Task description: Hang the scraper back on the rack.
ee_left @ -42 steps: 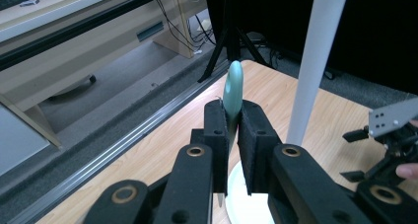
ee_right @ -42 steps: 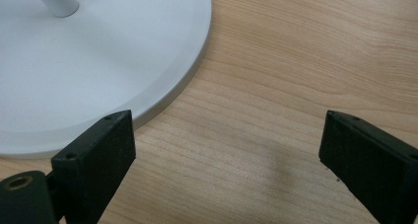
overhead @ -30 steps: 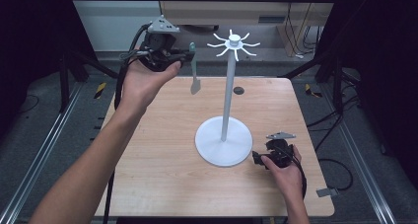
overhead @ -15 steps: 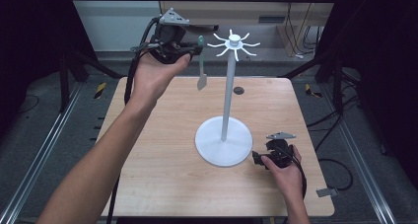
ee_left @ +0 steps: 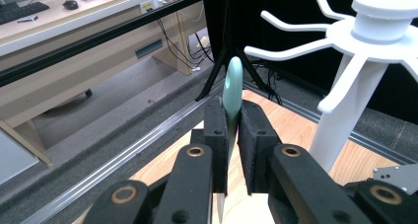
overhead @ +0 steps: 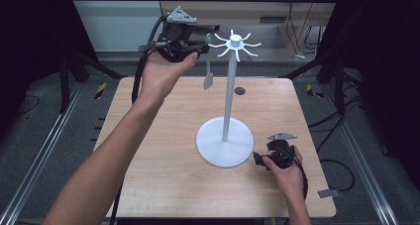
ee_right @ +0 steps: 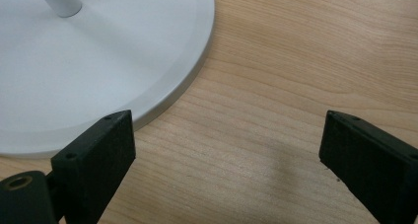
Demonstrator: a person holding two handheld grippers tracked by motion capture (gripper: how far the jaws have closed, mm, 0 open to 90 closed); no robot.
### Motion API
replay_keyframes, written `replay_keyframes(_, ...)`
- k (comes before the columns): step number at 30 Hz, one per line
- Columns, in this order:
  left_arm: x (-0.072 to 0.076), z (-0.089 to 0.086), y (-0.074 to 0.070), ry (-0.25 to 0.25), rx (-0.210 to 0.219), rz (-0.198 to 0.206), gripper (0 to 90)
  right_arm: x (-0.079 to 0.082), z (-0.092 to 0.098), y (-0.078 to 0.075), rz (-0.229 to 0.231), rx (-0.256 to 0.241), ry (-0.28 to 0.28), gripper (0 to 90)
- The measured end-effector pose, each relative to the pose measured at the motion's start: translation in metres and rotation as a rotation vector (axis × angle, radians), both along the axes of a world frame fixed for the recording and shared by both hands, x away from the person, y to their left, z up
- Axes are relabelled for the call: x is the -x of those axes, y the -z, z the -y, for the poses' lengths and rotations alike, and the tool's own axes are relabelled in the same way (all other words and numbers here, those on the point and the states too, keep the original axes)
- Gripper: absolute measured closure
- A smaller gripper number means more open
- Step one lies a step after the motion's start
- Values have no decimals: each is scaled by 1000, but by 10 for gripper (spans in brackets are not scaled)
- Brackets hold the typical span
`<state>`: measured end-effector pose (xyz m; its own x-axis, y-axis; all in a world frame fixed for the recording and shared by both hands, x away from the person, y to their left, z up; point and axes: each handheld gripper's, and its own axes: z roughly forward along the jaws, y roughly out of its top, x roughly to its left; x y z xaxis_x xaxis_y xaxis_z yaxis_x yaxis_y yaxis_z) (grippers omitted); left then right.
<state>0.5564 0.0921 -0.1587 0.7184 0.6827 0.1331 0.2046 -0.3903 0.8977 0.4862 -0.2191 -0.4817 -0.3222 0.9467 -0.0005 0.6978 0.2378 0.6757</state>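
Note:
A white stand rises from a round base [overhead: 224,145] on the wooden table [overhead: 163,175]; its pole [overhead: 228,96] ends in a ring of hook arms [overhead: 235,40]. My left gripper [overhead: 204,45] is raised beside those arms, shut on the teal handle of a small spatula-like utensil [overhead: 208,75] that hangs blade down. In the left gripper view the handle's loop [ee_left: 231,88] sticks up between the pads [ee_left: 215,135], just short of the nearest hook arm [ee_left: 286,51]. My right gripper [overhead: 257,159] rests open on the table at the base's right edge [ee_right: 98,61], with nothing between its fingers [ee_right: 101,147].
A small dark round spot [overhead: 240,90] marks the table behind the pole. Metal rails [overhead: 44,150] run along both sides of the table, with cables and yellow-black items [overhead: 100,89] on the floor. A desk [ee_left: 59,17] stands beyond the far edge.
My left gripper has carried the utensil up and to the right, closer to the stand's hook arms. The right gripper has stayed in place.

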Motion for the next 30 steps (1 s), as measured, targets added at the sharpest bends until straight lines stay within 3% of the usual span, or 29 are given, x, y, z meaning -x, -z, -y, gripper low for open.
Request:
replay_keyframes(7,-5,5,1,2,3,-3,826,0,1,0,3,-2,1,72)
replay_keyframes(13,-8,7,3,4,34,-3,826,0,1,0,4,-3,0,72)
replay_keyframes(30,-5,9,2,30,30,14,826,0,1,1,-1,-4,4,72)
